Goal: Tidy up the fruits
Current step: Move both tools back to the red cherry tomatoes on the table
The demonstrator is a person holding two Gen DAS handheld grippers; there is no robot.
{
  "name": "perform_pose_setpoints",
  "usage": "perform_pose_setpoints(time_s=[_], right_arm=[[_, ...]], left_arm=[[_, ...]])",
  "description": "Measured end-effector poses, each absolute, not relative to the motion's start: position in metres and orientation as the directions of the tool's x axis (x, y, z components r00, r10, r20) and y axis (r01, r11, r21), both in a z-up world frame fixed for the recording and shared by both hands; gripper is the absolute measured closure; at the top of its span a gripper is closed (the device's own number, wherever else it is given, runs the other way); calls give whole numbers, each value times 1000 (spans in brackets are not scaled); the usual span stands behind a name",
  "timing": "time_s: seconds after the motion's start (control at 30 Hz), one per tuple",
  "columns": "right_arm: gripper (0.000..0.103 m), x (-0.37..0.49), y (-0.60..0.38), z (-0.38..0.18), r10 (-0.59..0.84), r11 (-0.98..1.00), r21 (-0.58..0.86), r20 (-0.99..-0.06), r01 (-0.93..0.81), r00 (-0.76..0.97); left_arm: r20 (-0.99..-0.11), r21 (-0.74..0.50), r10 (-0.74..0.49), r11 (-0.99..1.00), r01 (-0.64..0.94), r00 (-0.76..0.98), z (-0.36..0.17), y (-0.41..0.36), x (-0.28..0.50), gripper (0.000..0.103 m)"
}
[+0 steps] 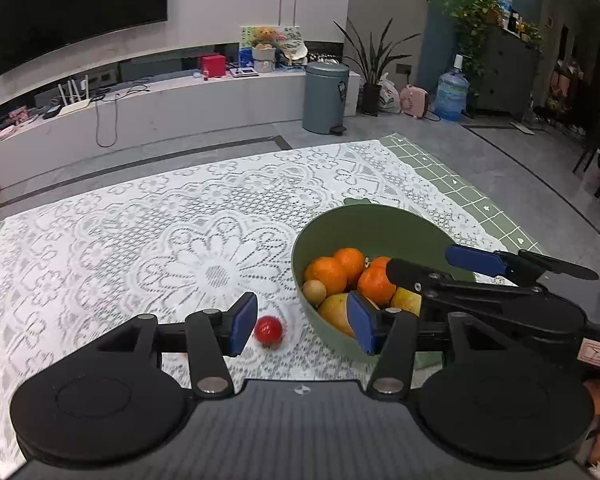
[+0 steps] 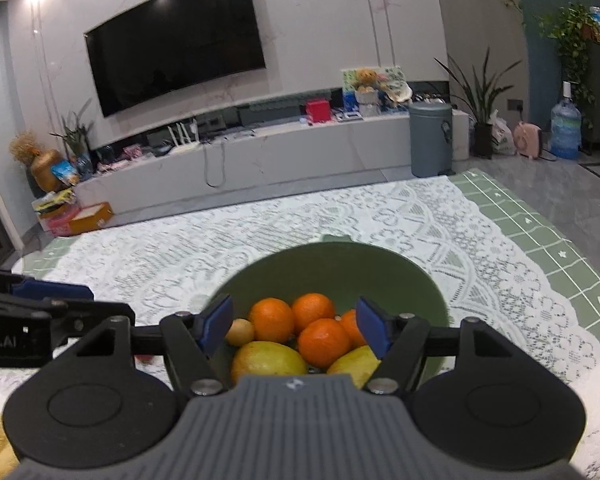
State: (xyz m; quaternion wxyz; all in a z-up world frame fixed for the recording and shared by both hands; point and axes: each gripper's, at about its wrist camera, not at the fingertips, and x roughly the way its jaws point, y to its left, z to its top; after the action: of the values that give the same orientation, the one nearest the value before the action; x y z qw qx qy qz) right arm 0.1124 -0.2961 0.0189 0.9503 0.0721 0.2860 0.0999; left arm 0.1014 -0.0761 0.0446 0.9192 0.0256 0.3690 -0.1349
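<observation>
A green bowl point(image 1: 376, 224) on the lace tablecloth holds several oranges point(image 1: 327, 274), yellow fruits point(image 1: 336, 312) and a small brownish fruit point(image 1: 314, 291). A small red fruit point(image 1: 269, 330) lies on the cloth just left of the bowl. My left gripper point(image 1: 302, 322) is open, with the red fruit between its blue pads, near the left one. My right gripper point(image 2: 296, 328) is open and empty above the bowl point(image 2: 340, 264), over the oranges point(image 2: 271, 319). It also shows in the left wrist view point(image 1: 440, 268) over the bowl's right side.
The white lace cloth point(image 1: 160, 240) covers a green grid mat point(image 1: 460, 184) on the table. Beyond the table edge are a TV bench, a grey bin point(image 1: 325, 96), plants and a water jug point(image 1: 452, 94).
</observation>
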Motion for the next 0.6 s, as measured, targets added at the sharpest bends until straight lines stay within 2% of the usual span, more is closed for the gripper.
perform_pose_setpoints(time_s=[0.37,0.6], right_arm=[[37,78,-263,25,348,937,198,-499,-287,794],[37,62,-246,20,418,908,212,-510,-361,752]], left_arm=[[-666,-119,-245,967,224,704,76,-50,44,42],[-669,-91,-186,981,169,720,86,-36,15,39]])
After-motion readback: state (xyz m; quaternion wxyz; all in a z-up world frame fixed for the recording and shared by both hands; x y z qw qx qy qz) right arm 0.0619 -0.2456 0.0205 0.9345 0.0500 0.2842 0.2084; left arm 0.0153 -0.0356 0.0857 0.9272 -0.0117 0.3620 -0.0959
